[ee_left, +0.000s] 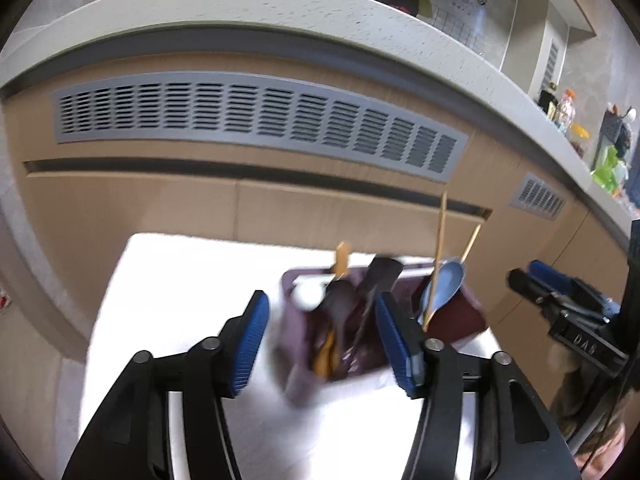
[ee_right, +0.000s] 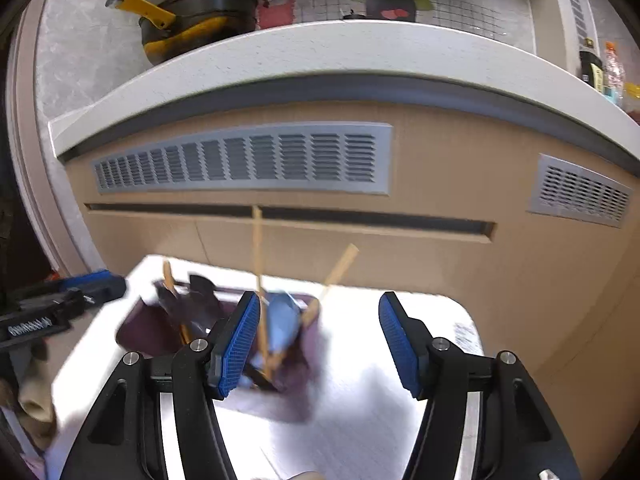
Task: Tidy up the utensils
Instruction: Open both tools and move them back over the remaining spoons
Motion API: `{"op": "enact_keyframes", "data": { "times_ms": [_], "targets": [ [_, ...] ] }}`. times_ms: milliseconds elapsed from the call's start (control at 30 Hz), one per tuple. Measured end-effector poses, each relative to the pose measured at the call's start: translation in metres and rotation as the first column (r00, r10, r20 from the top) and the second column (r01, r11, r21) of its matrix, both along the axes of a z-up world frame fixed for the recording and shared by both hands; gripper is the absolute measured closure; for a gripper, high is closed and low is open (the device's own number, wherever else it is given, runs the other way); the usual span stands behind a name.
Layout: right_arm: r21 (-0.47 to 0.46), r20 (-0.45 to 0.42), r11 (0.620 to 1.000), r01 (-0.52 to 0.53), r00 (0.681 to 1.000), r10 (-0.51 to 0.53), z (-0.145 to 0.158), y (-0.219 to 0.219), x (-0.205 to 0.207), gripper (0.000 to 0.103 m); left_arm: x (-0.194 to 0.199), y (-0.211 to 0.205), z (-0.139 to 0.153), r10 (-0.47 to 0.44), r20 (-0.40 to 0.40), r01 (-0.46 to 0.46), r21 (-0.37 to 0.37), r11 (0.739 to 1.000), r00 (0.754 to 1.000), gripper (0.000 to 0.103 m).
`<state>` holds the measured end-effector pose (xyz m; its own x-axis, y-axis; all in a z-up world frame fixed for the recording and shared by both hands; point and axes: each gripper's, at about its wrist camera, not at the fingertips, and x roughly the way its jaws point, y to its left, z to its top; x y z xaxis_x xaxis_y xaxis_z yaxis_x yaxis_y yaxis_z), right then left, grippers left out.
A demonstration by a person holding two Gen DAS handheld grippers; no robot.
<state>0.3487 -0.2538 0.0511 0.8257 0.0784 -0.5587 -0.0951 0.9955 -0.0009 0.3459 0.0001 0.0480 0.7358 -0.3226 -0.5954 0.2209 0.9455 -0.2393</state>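
Note:
A dark purple utensil holder (ee_left: 460, 316) stands on a white table (ee_left: 168, 280). It holds a light blue spoon (ee_left: 446, 284), two wooden chopsticks (ee_left: 440, 232), a dark spatula (ee_left: 380, 276) and an orange-handled utensil (ee_left: 342, 260). My left gripper (ee_left: 320, 340) is open, its fingers on either side of the holder's left part, holding nothing. In the right wrist view the holder (ee_right: 152, 332) with the blue spoon (ee_right: 282, 324) and chopsticks (ee_right: 258, 248) sits ahead left. My right gripper (ee_right: 316, 340) is open and empty. The image is motion blurred.
A wooden cabinet front with grey vent grilles (ee_left: 256, 116) rises behind the table, under a white counter (ee_right: 320, 52). A black and yellow pan (ee_right: 192, 20) sits on the counter. Bottles and jars (ee_left: 568, 116) stand at the right. The right gripper (ee_left: 560, 296) shows in the left view.

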Motion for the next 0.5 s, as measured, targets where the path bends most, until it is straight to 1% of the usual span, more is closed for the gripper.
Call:
{"op": "enact_keyframes", "data": {
  "times_ms": [33, 167, 233, 367, 467, 500],
  "targets": [
    [-0.011, -0.012, 1.0, 0.012, 1.0, -0.012, -0.004, -0.004, -0.003, 0.044, -0.006, 0.004, -0.004, 0.008, -0.008, -0.008, 0.01, 1.0, 1.0, 0.04],
    [-0.037, -0.076, 0.999, 0.035, 0.996, -0.037, -0.026, -0.013, -0.016, 0.044, -0.03, 0.017, -0.023, 0.035, -0.054, -0.032, 0.059, 0.998, 0.998, 0.039],
    [-0.045, -0.111, 0.999, 0.03, 0.993, -0.035, -0.04, -0.015, -0.024, 0.044, -0.041, 0.024, -0.033, 0.049, -0.08, -0.043, 0.076, 0.996, 0.996, 0.039],
    [-0.074, -0.204, 0.997, -0.016, 0.979, 0.0, -0.072, -0.01, -0.04, 0.044, -0.065, 0.032, -0.056, 0.063, -0.137, -0.049, 0.104, 0.993, 0.989, 0.036],
    [-0.094, -0.242, 0.993, -0.069, 0.969, 0.044, -0.09, -0.002, -0.052, 0.045, -0.081, 0.036, -0.068, 0.071, -0.169, -0.052, 0.113, 0.992, 0.983, 0.034],
    [-0.111, -0.252, 0.99, -0.089, 0.966, 0.058, -0.096, 0.002, -0.056, 0.051, -0.085, 0.037, -0.072, 0.071, -0.18, -0.051, 0.113, 0.992, 0.981, 0.034]
  ]
}}
